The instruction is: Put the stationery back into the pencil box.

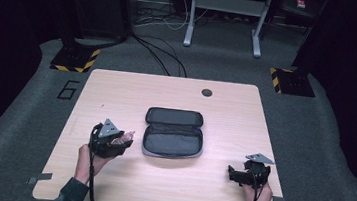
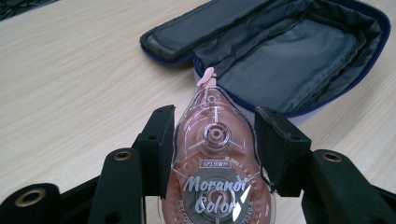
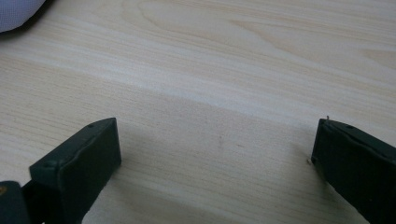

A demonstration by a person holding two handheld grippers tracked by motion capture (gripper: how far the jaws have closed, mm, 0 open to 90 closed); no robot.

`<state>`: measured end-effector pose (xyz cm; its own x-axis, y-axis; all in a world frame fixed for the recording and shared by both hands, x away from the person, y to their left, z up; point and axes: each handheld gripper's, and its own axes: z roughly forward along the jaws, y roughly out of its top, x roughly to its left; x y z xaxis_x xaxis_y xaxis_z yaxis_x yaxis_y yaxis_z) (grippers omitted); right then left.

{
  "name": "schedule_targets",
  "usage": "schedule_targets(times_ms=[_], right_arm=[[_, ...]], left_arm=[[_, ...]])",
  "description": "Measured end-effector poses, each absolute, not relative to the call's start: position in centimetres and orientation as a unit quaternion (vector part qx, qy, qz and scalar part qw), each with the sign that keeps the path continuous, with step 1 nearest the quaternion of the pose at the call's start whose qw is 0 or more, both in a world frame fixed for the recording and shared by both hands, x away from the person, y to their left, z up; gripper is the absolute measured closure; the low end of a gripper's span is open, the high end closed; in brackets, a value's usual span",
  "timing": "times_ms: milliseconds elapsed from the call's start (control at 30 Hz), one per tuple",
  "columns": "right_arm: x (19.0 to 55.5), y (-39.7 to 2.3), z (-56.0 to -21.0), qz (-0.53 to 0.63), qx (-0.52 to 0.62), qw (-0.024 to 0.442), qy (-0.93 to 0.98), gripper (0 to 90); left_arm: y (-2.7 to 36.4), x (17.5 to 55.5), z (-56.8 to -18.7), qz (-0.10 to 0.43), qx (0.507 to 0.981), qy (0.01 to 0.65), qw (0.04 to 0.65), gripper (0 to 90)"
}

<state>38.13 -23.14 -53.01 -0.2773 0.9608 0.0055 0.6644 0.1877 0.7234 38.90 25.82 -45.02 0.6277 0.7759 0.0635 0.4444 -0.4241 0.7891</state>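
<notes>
Left gripper point(image 2: 212, 140) clamps a pink, clear-shelled plastic correction-tape dispenser point(image 2: 215, 168) by its flat sides, just left of the open dark fabric pencil case point(image 1: 173, 132). Right gripper point(image 3: 217, 154) gapes empty, well right of the case. Light, rigid and slick, the dispenser looks best held across its wide middle.

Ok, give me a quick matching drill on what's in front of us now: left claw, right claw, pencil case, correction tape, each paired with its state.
Things:
1. left claw
2. right claw
3. pencil case
4. correction tape

States:
A. lying unzipped and open on the table
B. jaws wide apart over bare wood
C. pink and see-through, tip pointing toward the case
D. clamped on a pink dispenser

Pairs: 1-D, 2-B, 3-A, 4-C
</notes>
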Motion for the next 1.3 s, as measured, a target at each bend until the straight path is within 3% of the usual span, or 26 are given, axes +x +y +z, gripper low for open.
schedule_targets(times_ms=[1300], right_arm=[[38.2,-23.2,-53.0,0.317,0.55,0.235,0.736,0.8]], left_arm=[[16.1,44.8,-44.3,0.167,0.854,0.299,0.392,49.9]])
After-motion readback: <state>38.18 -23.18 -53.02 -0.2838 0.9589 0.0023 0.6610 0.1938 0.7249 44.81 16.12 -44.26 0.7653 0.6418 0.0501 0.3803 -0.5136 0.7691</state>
